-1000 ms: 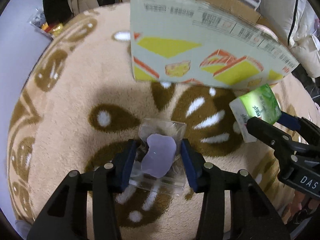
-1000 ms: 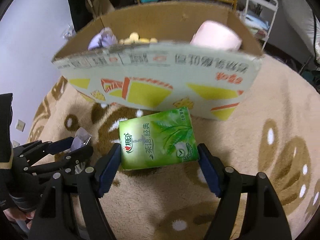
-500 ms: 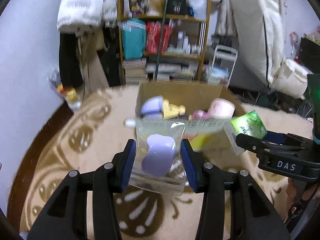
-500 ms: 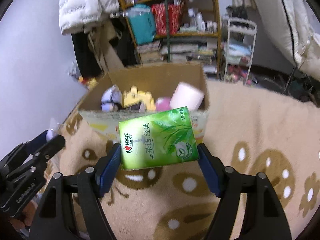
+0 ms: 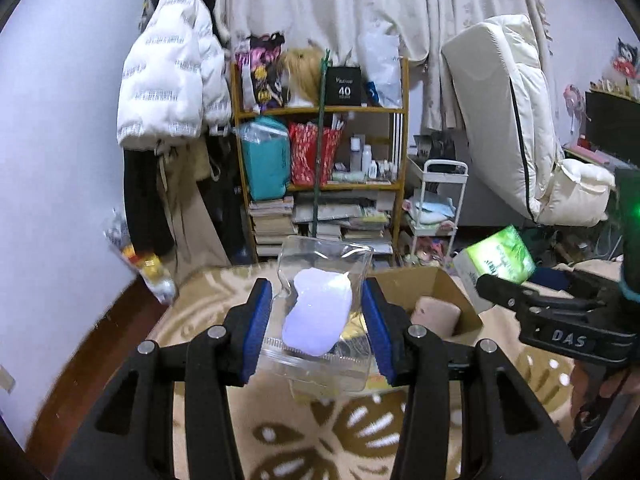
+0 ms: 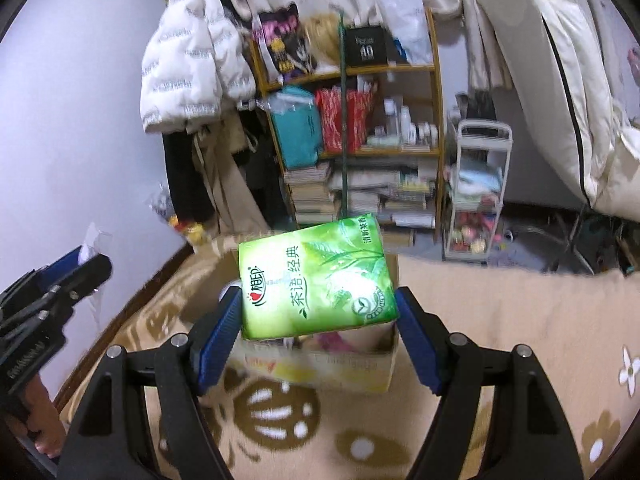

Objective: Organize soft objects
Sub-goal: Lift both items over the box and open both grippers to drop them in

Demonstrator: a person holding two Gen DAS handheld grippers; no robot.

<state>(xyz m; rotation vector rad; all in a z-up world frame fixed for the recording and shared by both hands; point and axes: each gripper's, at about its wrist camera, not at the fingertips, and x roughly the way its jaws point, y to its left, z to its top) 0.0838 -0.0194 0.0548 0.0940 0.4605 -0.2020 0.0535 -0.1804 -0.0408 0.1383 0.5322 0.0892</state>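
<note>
My left gripper [image 5: 318, 322] is shut on a clear plastic bag holding a soft lilac piece [image 5: 318, 320], raised above the rug in front of the open cardboard box [image 5: 448, 292]. My right gripper [image 6: 318, 320] is shut on a green tissue pack [image 6: 316, 280], held up over the near side of the same box [image 6: 320, 368]. The tissue pack [image 5: 498, 256] and right gripper show at the right of the left wrist view. The left gripper [image 6: 60, 280] shows at the left edge of the right wrist view. A pink roll [image 5: 434, 314] lies in the box.
The box stands on a beige rug with brown flower patterns [image 6: 500, 320]. Behind it are a cluttered wooden shelf [image 5: 320, 152], stacked books, a white trolley [image 5: 438, 204], a hanging white jacket [image 5: 172, 80] and a folded mattress [image 5: 504, 120].
Both grippers have risen from near the rug and tilted up, lifting the bag and the tissue pack. The box now sits lower in both views and its open top shows.
</note>
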